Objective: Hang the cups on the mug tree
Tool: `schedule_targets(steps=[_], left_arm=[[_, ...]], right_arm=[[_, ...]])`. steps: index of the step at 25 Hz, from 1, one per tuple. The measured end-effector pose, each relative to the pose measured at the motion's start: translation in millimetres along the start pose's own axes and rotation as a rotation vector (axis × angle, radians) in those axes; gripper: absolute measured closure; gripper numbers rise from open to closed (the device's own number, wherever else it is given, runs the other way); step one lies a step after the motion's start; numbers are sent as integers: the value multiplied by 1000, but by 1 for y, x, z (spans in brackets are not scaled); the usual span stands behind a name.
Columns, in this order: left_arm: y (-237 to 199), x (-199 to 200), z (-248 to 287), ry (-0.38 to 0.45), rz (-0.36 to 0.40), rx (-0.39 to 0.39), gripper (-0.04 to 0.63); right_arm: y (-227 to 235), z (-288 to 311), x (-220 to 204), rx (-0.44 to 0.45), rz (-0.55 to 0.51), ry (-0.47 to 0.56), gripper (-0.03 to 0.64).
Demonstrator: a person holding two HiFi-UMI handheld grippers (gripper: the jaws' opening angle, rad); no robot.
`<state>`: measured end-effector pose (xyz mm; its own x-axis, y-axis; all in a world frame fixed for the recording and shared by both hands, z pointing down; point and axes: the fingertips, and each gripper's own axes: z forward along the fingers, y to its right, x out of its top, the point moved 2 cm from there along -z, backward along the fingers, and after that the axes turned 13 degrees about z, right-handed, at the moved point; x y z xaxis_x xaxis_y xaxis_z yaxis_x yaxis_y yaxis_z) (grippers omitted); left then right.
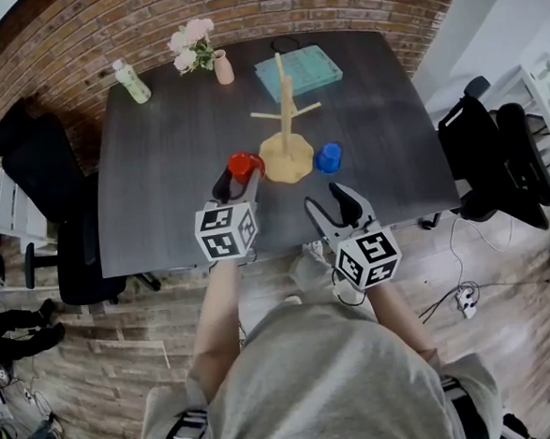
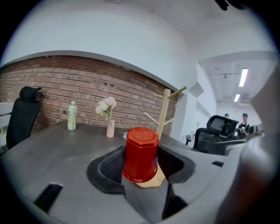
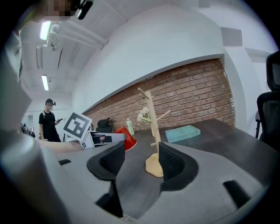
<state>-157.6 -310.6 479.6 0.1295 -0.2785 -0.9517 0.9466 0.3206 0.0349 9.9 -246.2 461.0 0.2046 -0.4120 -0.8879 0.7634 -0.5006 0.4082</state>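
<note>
Left gripper view shows the left gripper point(image 1: 233, 187) clamping the upturned red cup point(image 2: 141, 154) by its sides, probably leaving the handle free for a peg. The mug tree point(image 1: 286, 129) stands at one o'clock, with the blue cup point(image 1: 328, 157) at three o'clock of its base. The right gripper point(image 1: 335, 203) hangs wide and empty.

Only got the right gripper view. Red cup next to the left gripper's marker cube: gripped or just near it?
Observer: Gripped. The left gripper view shows the red cup upside down between the pads of the left gripper.
Operator: Second cup? None in my view.
Observer: Head view has one: a blue cup stands on the table beside the base of the mug tree, on the side of the right gripper.
</note>
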Motion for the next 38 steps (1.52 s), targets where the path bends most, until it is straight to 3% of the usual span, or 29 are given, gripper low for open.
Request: schedule_targets(steps=[21, 38], left_arm=[[-9, 95, -7, 171, 65, -14, 371], [-2, 104, 35, 163, 79, -50, 370]], right_arm=[[-9, -13, -2, -8, -7, 10, 379], [9, -14, 2, -34, 0, 4, 380]])
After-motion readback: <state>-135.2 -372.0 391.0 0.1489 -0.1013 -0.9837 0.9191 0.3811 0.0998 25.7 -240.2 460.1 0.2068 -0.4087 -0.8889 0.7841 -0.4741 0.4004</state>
